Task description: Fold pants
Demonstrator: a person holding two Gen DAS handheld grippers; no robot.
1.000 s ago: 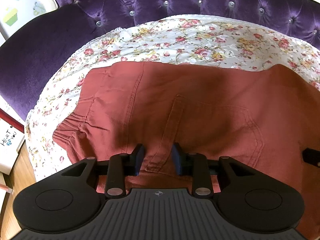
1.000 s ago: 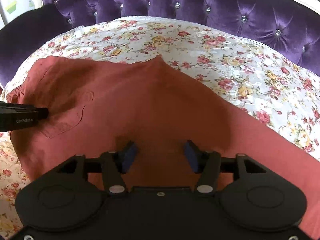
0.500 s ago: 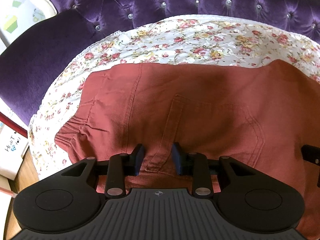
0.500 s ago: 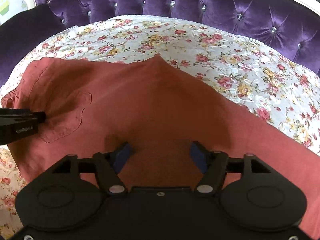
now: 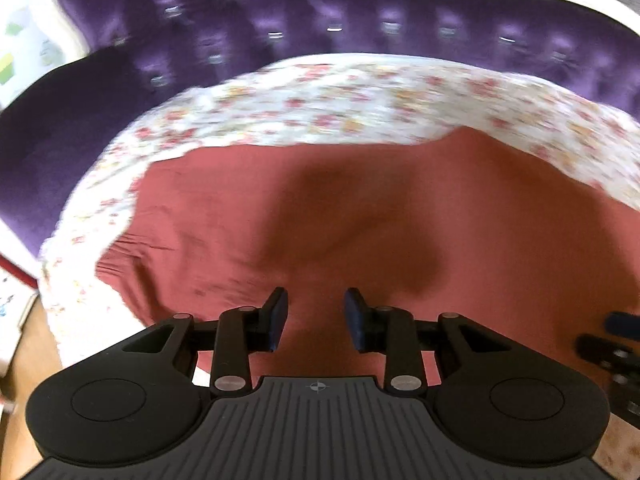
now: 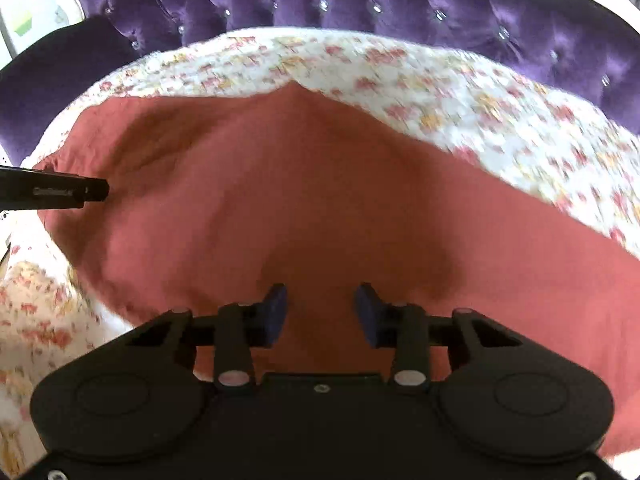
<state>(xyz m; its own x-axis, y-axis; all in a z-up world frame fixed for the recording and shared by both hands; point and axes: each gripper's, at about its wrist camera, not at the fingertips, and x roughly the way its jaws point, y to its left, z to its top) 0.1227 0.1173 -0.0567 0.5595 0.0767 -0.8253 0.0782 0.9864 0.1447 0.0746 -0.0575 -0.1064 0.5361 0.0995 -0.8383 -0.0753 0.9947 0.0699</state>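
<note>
1. On the flowery sheet [image 6: 460, 92] lie your soft red pants [image 6: 280, 184], spread flat, with a pointy far edge.
2. Your left gripper [image 5: 313, 314] is spread apart, pinching nothing.
3. Your right gripper [image 6: 322, 312] is spread apart too.
4. Behind the sheet is a puffy purple headboard [image 6: 360, 4] with shiny buttons.
5. Bare sheet shows past the far edge.

Tufted purple velvet sofa [image 6: 400, 4] under floral cover [image 6: 460, 92], wooden floor [image 5: 24, 344].

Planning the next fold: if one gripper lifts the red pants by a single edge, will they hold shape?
Probably not: the pants lie draped with soft wrinkles on the floral cover, so they'd likely sag. Likely light, thin cloth.
</note>
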